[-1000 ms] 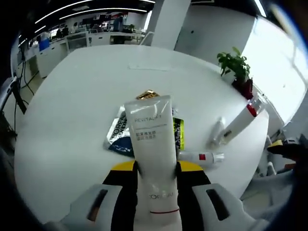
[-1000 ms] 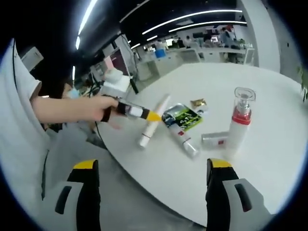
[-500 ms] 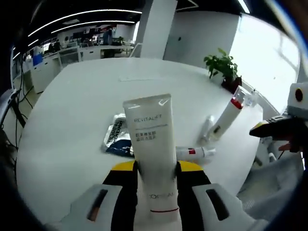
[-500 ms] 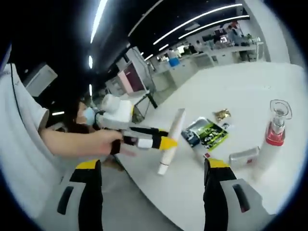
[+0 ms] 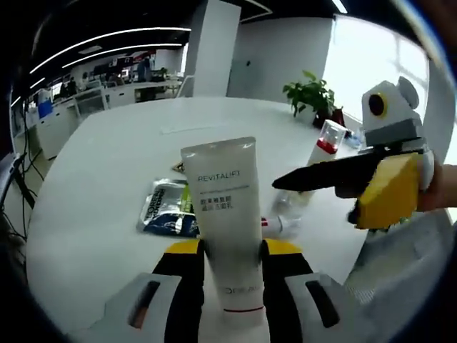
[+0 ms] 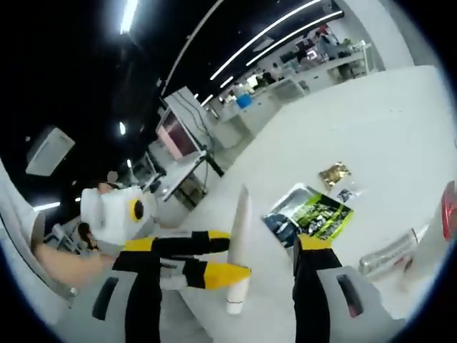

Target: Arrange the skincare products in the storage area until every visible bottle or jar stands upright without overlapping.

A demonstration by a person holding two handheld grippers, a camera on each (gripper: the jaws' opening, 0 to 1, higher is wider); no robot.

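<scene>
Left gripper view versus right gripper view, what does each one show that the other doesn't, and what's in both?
Left gripper view: the tube's printed face, a potted plant at the table's far edge, and the open right gripper coming in from the right.

Right gripper view: a small gold sachet and the left gripper seen from outside, across the lower left.

Both: the white tube clamped in the left gripper, the dark sachets lying flat, the red-collared pump bottle, and the white table.
</scene>
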